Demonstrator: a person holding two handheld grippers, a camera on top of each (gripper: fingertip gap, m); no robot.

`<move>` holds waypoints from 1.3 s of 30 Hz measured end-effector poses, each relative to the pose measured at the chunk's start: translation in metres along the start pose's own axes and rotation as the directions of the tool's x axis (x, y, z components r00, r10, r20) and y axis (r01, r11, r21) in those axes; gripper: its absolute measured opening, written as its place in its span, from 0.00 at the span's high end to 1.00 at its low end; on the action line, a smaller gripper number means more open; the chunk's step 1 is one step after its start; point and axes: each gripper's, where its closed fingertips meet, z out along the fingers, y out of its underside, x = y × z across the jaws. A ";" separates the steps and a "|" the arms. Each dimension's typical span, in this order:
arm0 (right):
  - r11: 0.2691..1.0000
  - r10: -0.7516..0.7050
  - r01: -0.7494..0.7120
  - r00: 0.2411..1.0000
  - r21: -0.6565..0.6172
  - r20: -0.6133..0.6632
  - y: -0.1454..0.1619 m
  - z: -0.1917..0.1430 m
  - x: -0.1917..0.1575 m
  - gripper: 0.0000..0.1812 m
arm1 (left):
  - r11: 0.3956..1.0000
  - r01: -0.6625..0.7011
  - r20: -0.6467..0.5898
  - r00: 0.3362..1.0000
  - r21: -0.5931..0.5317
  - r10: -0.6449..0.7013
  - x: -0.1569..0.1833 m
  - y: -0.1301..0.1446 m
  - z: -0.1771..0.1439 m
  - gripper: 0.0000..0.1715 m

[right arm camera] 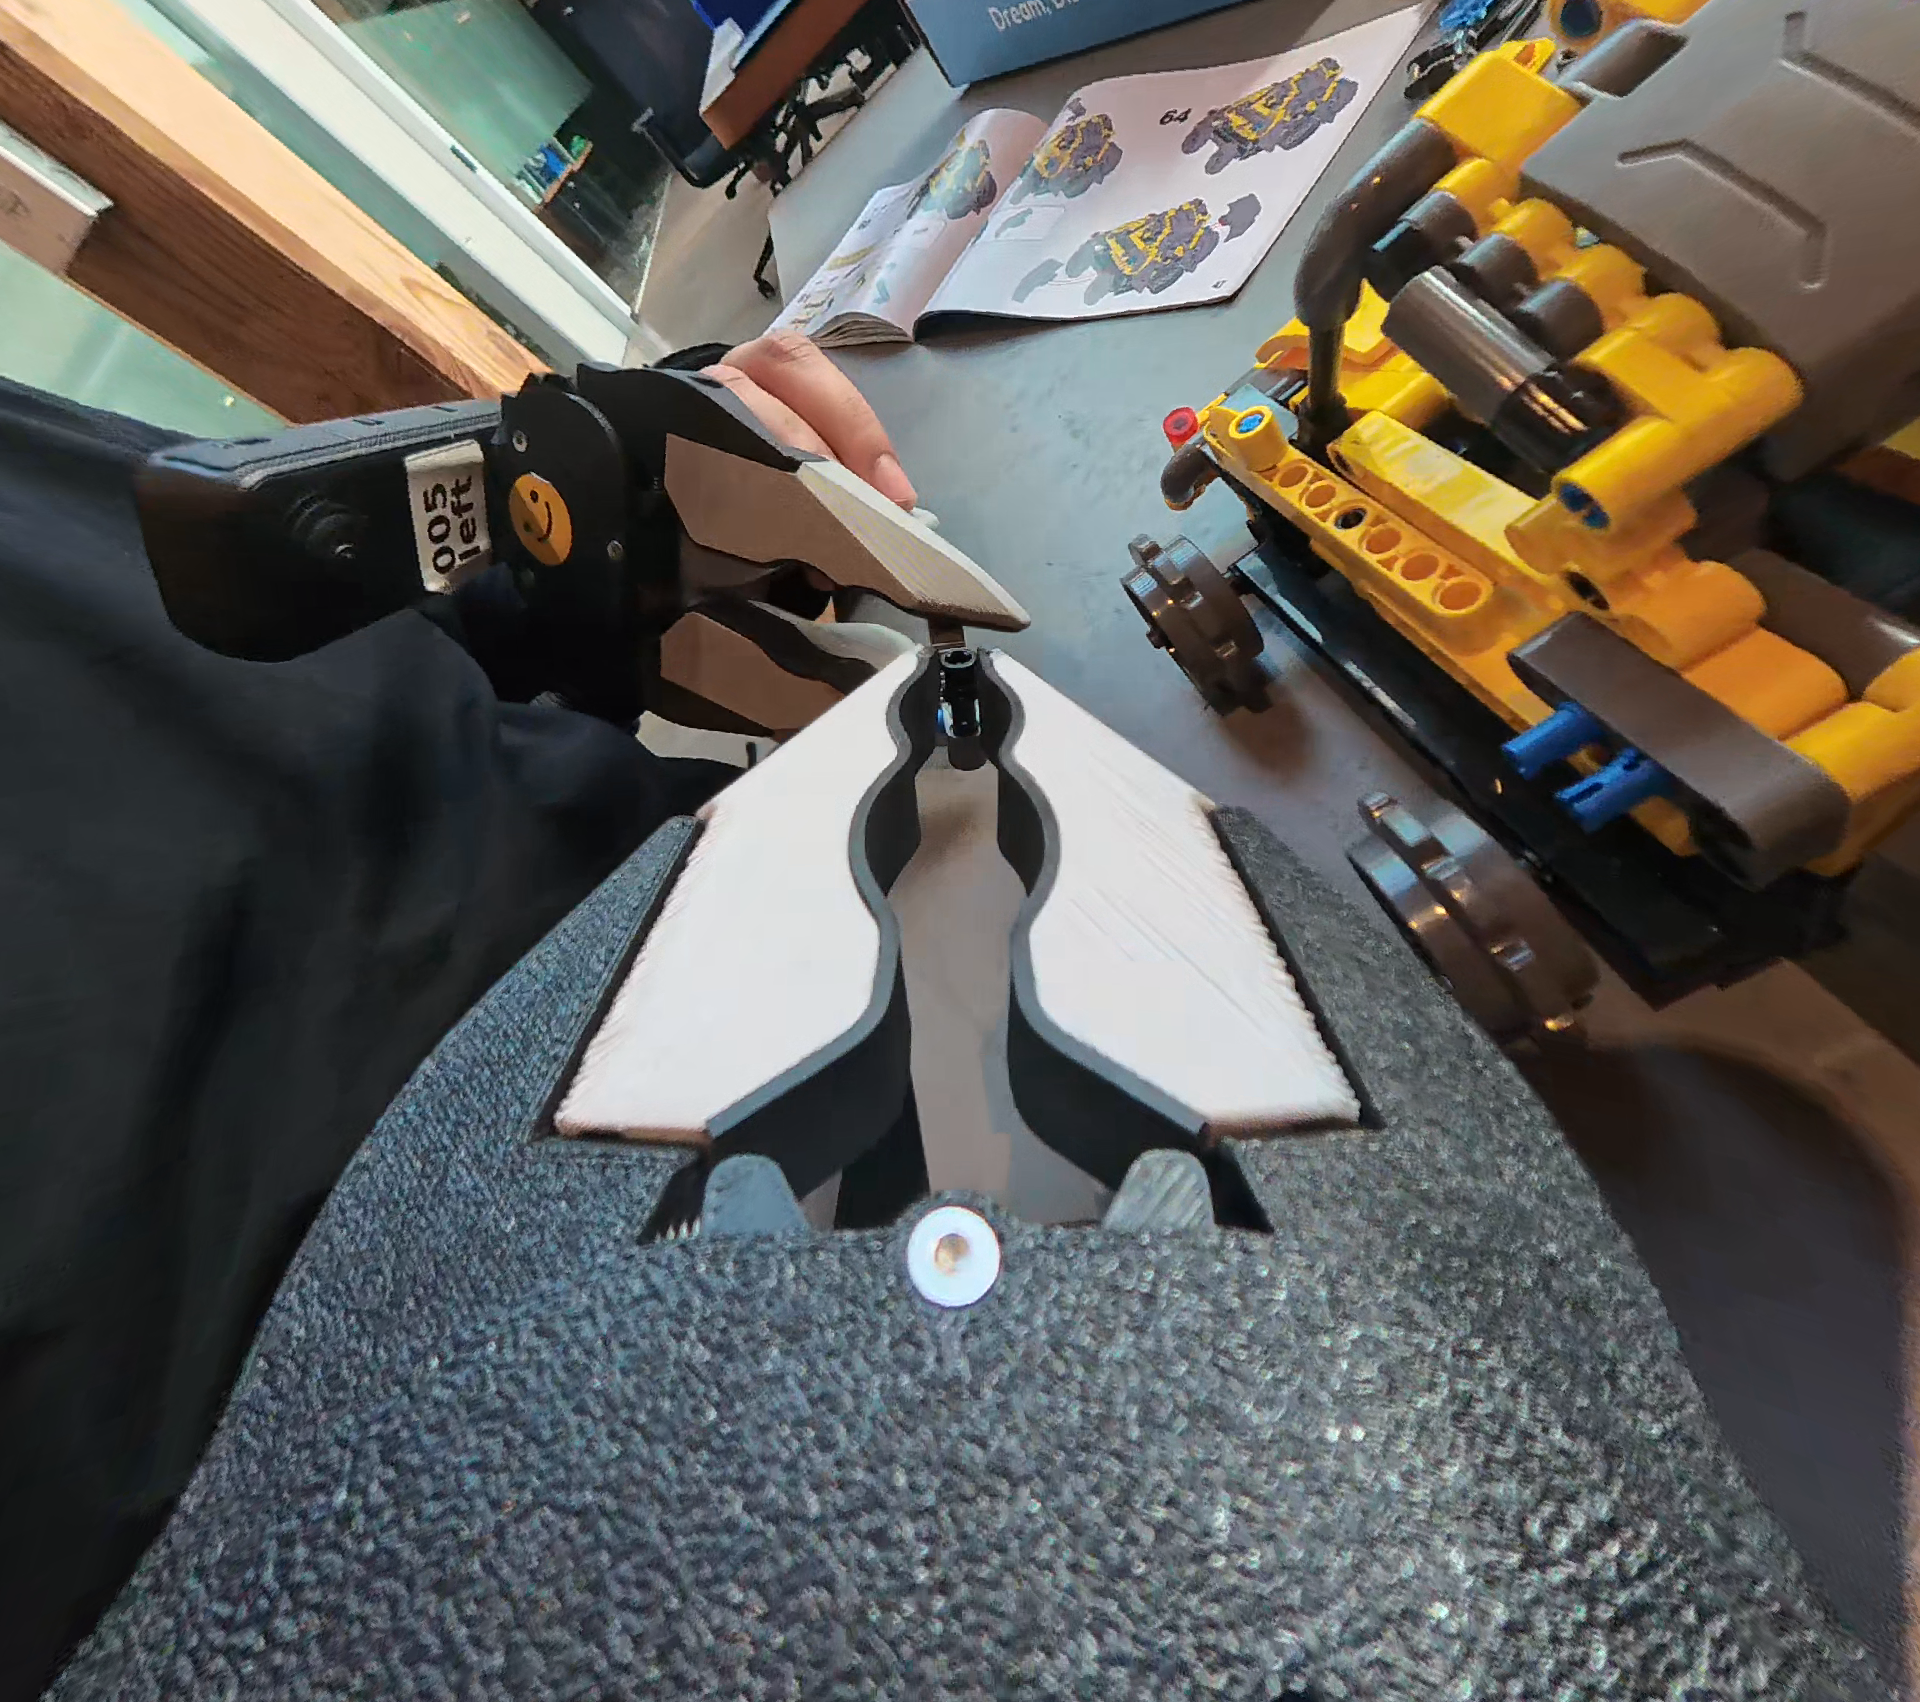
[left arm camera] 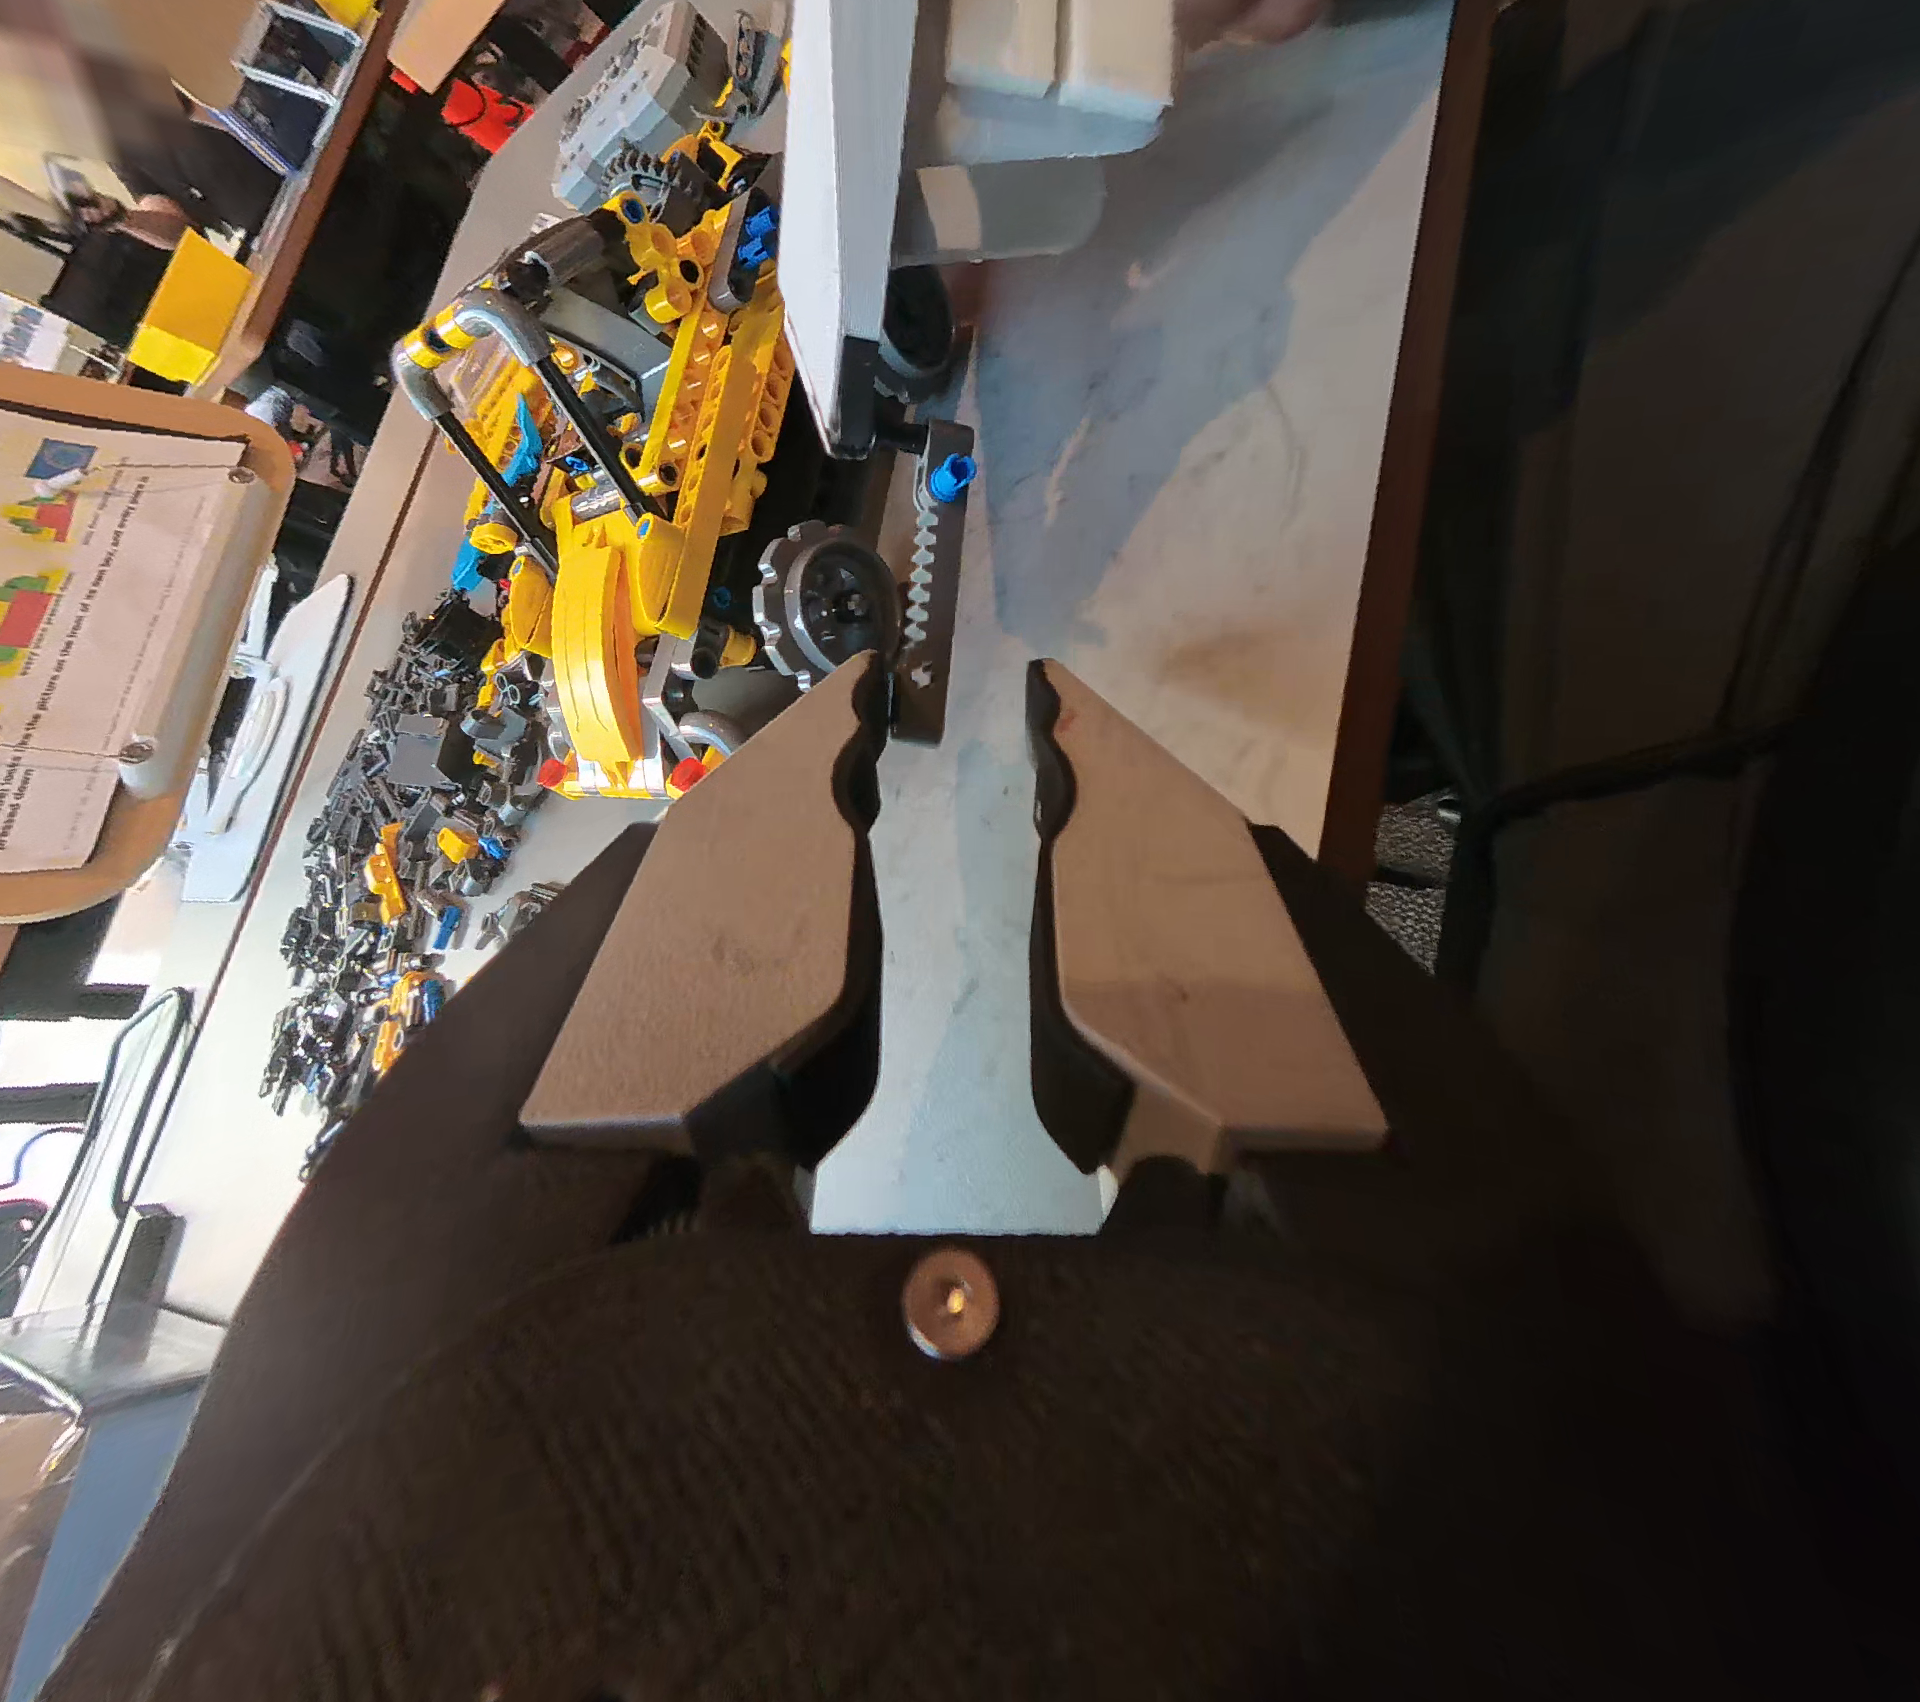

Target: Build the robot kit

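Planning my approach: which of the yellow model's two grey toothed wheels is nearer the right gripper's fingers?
The sprocket by the red stud, just beyond the right gripper; the other sprocket sits farther away, below the blue pins.

Bright daylight, wide-angle edge warping (near parts blurred).

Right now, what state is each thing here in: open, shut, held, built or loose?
Left gripper: open, one finger touching the gear-rack piece.
Right gripper: shut on a small black pin.
Gear-rack piece: upright between both grippers.
Yellow brick vehicle: partly built.
Instruction booklet: open, flat.
Loose bricks: scattered on the table.
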 end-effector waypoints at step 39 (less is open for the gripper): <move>0.827 -0.555 0.533 0.825 -0.178 -0.104 0.017 0.007 -0.005 0.87 | 0.985 -0.169 0.048 0.984 -0.035 0.170 -0.020 0.047 -0.020 0.97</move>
